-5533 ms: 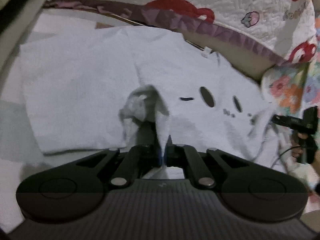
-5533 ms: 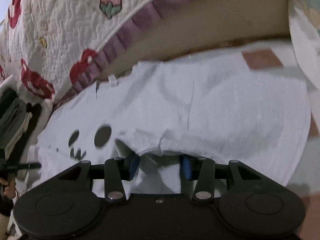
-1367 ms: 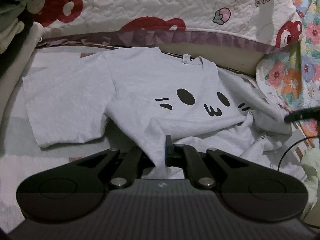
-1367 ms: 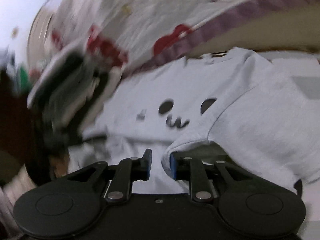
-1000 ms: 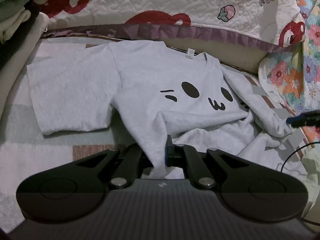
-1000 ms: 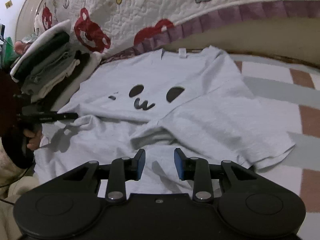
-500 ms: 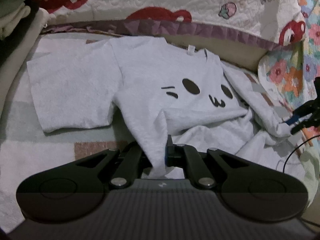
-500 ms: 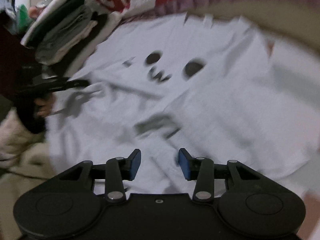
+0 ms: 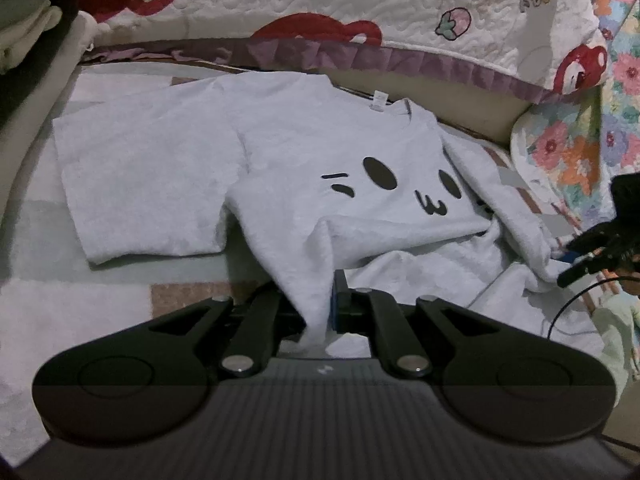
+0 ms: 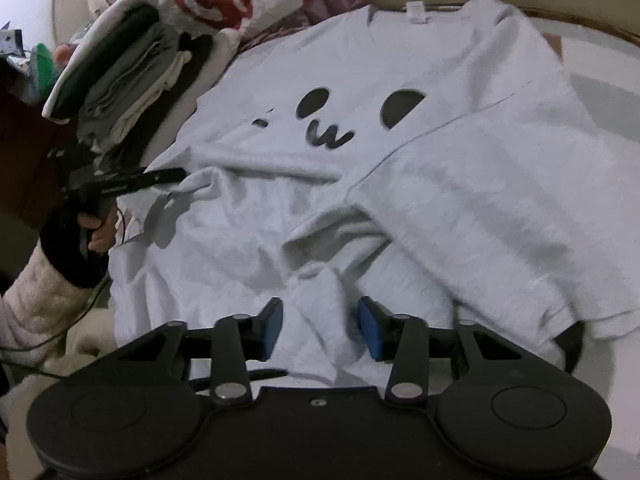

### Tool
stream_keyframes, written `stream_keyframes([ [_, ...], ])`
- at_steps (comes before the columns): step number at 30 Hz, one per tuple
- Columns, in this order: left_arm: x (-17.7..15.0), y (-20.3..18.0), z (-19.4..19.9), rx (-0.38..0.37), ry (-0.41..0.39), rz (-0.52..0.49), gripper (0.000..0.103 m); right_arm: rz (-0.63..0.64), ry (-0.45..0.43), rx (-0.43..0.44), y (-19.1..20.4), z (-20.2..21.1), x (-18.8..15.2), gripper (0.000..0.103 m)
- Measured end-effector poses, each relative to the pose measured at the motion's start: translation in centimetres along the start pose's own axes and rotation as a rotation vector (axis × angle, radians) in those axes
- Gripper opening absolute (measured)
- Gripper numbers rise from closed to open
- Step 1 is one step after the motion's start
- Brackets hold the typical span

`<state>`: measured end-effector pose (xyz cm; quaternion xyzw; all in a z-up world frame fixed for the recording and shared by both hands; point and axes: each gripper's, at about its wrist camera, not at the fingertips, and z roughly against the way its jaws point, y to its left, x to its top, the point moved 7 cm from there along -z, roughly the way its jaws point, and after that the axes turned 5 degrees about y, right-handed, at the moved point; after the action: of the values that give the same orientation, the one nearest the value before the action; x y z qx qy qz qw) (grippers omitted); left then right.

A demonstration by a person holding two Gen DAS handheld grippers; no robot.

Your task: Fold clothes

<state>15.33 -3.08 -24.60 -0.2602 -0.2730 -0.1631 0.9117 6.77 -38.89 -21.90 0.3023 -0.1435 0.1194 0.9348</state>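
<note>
The soft grey cat-face T-shirt (image 9: 320,152), collar toward the frame top, is pinched by the left gripper (image 9: 320,312); the right gripper (image 10: 320,326) stands spread.

black gripper (image 10: 320,326) body, blue finger pads (image 10: 271,326), silver pivot screws, fuzzy cream sleeve (image 10: 28,304), black cuff, thin black cable

Quilt (image 9: 320,4): white, quilted, red bear and strawberry prints, purple ruffle; 12 o'clock.
Floral fabric (image 9: 580,136): 3 o'clock.
Folded clothes stack (image 10: 120,76): 10 o'clock, right wrist view.
Checked bedsheet (image 9: 60,280): underneath, 8 o'clock.
</note>
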Motion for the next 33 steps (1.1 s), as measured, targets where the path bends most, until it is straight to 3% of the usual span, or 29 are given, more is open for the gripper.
stream_keyframes([
  [1,0.0,0.1,0.2,0.002,-0.004,0.002,0.005,0.044,-0.023,0.003,0.9,0.2,-0.2,0.005],
  [3,0.0,0.2,0.4,0.004,-0.013,0.006,0.005,0.053,-0.155,0.045,1.9,2.4,-0.1,0.005],
  [6,0.4,0.3,0.6,0.001,-0.026,0.012,0.005,-0.062,-0.392,0.034,-0.1,6.9,-0.6,0.004],
  [8,0.7,0.4,0.8,-0.001,-0.035,0.015,0.005,-0.132,-0.426,-0.003,-1.6,8.1,-1.6,0.004],
  [12,0.9,0.4,0.9,-0.007,-0.043,0.021,0.005,-0.156,-0.358,-0.053,-1.7,7.6,-3.7,0.007],
  [17,0.8,0.3,0.8,-0.016,-0.036,0.020,0.005,-0.145,-0.312,-0.038,-1.1,5.6,-3.3,0.012],
  [19,0.7,0.3,0.8,-0.019,-0.032,0.020,0.005,-0.124,-0.274,-0.065,-0.5,4.8,-3.1,0.030],
  [21,0.7,0.3,0.6,-0.016,-0.028,0.024,0.005,-0.068,-0.229,-0.124,0.2,3.7,-2.5,0.041],
  [24,0.8,0.6,0.1,-0.022,-0.001,0.038,0.009,-0.011,-0.197,-0.165,0.8,2.9,-1.7,0.043],
  [26,0.9,0.8,-0.3,-0.024,0.012,0.040,0.012,-0.011,-0.212,-0.184,0.6,2.8,-1.2,0.043],
  [27,1.0,0.9,-0.6,-0.028,0.018,0.042,0.012,-0.013,-0.229,-0.176,0.5,2.9,-0.8,0.032],
  [28,1.1,1.0,-0.8,-0.032,0.024,0.044,0.012,-0.014,-0.246,-0.167,0.5,3.0,-0.5,0.006],
  [33,1.5,0.8,-1.1,-0.043,0.025,0.032,0.002,-0.030,-0.344,-0.111,1.1,4.8,1.1,0.005],
])
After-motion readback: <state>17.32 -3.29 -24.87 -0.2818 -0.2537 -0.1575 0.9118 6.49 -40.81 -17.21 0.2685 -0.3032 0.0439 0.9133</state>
